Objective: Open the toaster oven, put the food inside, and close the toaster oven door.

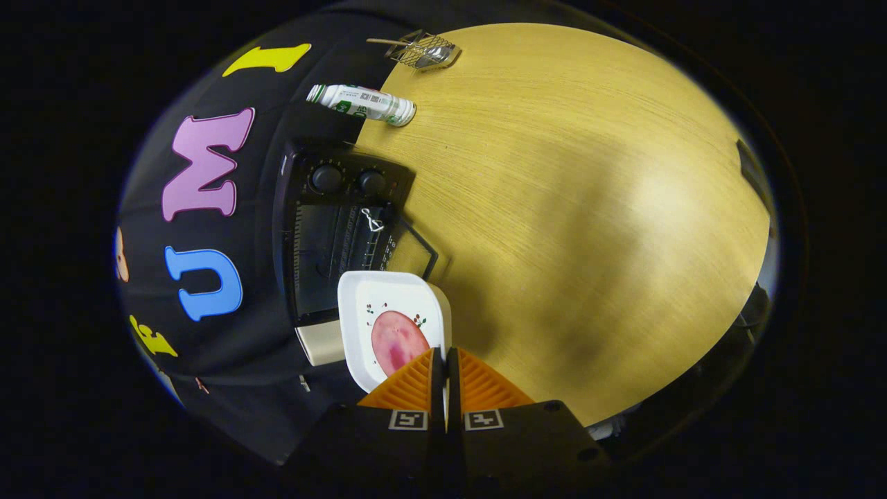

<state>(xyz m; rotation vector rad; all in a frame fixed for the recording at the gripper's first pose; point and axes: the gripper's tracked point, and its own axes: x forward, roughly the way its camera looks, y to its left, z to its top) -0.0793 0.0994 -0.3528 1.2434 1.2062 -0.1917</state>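
Observation:
My gripper is shut on the rim of a white square plate, which stands out just ahead of the fingertips. A round pink slice of food lies on the plate. Beyond the plate stands the black toaster oven, with two knobs at its far end. Its glass door is swung open and lies out over the wooden table. The dark cavity with its wire rack shows behind the plate. The plate's far edge overlaps the oven's mouth; whether it is inside, I cannot tell.
A green-and-white bottle lies on its side past the oven. Farther off a small wire rack rests at the table's edge. A beige block sits beside the oven, partly under the plate.

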